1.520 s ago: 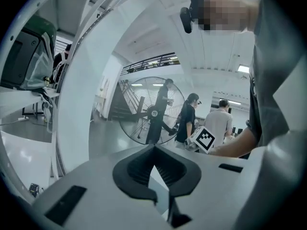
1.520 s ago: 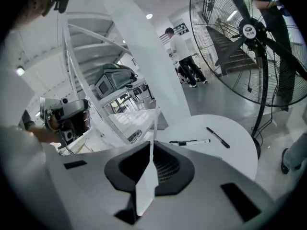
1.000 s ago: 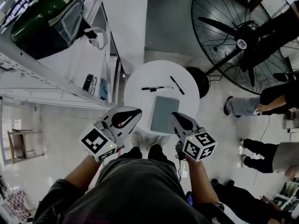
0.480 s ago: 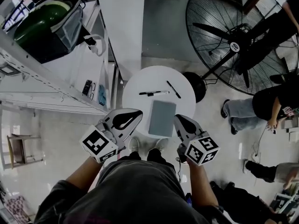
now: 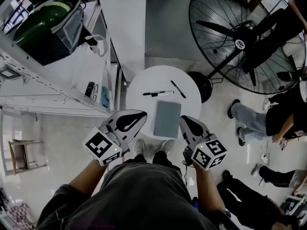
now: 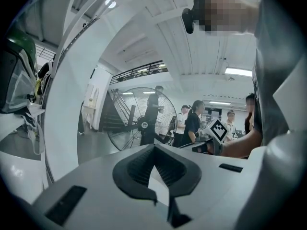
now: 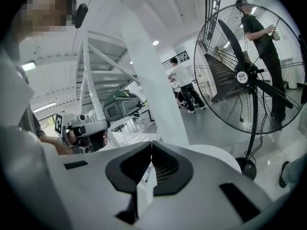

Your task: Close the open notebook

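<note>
Dark tub [image 5: 48, 49] on shelf, 10 o'clock of table [image 5: 139, 92]: green bulk [image 5: 38, 23] inside, rest unclear.

Notebook [image 5: 167, 119] flat at table's 6 o'clock edge, already closed, plain grey-green cover up, long side running 12 to 6. Two pens [image 5: 158, 93] [image 5: 178, 88] at its 12 o'clock, apart from it.

Left gripper [image 5: 143, 114] at notebook's 9 o'clock, jaws together, empty. Right gripper [image 5: 183, 119] at 3 o'clock, just beside cover, jaws together, empty.
</note>
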The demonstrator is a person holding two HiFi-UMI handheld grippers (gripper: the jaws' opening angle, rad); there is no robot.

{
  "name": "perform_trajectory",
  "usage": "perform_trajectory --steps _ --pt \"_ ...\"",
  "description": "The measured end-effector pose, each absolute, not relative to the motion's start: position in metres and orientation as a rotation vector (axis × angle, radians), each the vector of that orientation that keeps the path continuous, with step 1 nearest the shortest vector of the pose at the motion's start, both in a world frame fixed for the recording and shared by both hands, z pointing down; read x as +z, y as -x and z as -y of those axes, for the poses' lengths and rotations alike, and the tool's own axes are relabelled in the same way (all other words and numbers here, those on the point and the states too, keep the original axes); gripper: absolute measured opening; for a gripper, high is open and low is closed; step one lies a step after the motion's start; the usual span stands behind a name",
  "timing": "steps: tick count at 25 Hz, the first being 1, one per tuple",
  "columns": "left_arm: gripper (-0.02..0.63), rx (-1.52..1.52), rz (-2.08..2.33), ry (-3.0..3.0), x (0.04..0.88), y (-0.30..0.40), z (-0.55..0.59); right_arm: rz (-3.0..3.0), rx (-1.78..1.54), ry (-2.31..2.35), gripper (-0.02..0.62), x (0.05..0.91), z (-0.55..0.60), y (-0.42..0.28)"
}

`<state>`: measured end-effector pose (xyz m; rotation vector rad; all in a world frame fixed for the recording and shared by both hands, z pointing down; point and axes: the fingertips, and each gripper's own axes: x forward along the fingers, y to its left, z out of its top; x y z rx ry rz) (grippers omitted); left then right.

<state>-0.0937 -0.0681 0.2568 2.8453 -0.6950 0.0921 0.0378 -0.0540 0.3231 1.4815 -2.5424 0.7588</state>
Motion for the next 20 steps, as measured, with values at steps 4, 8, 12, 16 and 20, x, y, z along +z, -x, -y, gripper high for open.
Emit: perform_trajectory --steps 4,8,12,16,20 --pt "0.006 0.091 0.685 -2.845 0.2572 0.0918 0.0673 2.546 0.756 -1.479 0.021 0.3218 0.0524 -0.0367" --pt "0.006 0.091 0.678 -2.844 0.2578 0.0918 0.0675 2.545 0.759 -1.479 0.021 0.3224 0.0515 -0.0346" --pt "0.006 0.092 0.672 -2.846 0.2585 0.0896 0.068 2.545 0.76 -1.477 0.021 0.3233 0.0515 -0.0347" --pt "0.006 0.092 0.668 -2.844 0.2581 0.087 0.0695 2.541 0.76 -1.474 0.021 0.3234 0.0524 -0.0364" --pt "0.006 0.095 0.663 -2.844 0.2587 0.0868 0.0715 2.541 0.76 -1.471 0.021 0.324 0.0543 -0.0352"
